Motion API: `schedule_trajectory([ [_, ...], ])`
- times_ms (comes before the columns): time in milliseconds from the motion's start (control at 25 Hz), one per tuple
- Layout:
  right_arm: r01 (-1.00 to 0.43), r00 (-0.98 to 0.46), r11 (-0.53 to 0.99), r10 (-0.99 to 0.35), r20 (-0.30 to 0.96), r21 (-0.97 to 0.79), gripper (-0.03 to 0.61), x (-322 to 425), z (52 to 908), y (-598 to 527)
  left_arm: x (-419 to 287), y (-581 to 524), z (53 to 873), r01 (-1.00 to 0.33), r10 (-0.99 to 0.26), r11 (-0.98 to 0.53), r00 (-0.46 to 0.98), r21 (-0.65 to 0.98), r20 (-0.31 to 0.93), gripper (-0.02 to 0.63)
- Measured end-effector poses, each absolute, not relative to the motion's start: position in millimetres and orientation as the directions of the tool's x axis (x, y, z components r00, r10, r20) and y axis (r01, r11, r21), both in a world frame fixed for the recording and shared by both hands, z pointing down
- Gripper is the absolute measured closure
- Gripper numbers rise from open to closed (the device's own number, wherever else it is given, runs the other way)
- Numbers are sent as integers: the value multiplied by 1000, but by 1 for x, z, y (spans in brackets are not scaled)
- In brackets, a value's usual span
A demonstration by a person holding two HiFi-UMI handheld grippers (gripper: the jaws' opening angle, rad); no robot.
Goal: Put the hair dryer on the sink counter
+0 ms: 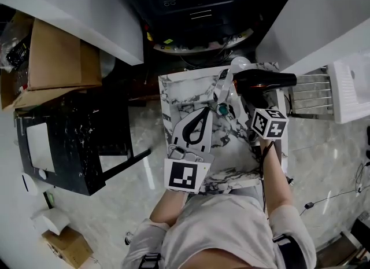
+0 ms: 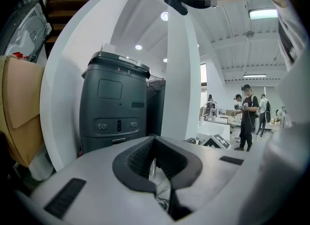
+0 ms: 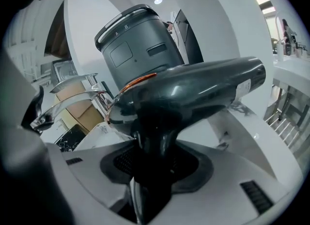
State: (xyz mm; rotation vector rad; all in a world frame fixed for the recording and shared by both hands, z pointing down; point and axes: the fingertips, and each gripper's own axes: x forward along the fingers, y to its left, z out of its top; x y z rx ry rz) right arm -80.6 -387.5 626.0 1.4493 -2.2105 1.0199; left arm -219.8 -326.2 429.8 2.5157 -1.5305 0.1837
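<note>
Right tongs around hair dryer handle, seemingly over sink counter.

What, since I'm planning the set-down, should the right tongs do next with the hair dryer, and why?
Probably lower it straight down. The right tongs grip the hair dryer by its handle above the marble sink counter, beside the faucet. It rests on nothing yet, so hold the grip until it touches.

Glossy black hair dryer, held by its handle, barrel sideways over the marbled sink counter
</note>
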Motion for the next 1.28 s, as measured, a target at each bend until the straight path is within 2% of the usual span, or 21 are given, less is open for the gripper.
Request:
schedule_trajectory([
  [840, -892, -446, 272, -658, 607, -360, 397, -82, 634, -392, -220, -330, 433, -887, -862, -452, 462, 96, 208, 601],
  [1040, -887, -457, 289, -653, 604, -359, 354, -85, 633, -390, -221, -327, 430, -889, -865, -449, 458, 91, 207, 600],
  [1280, -893, -448, 310, -664, 599, -325, 351, -83, 634, -387, -224, -321, 426, -897, -874, -434, 443, 90, 202, 600],
])
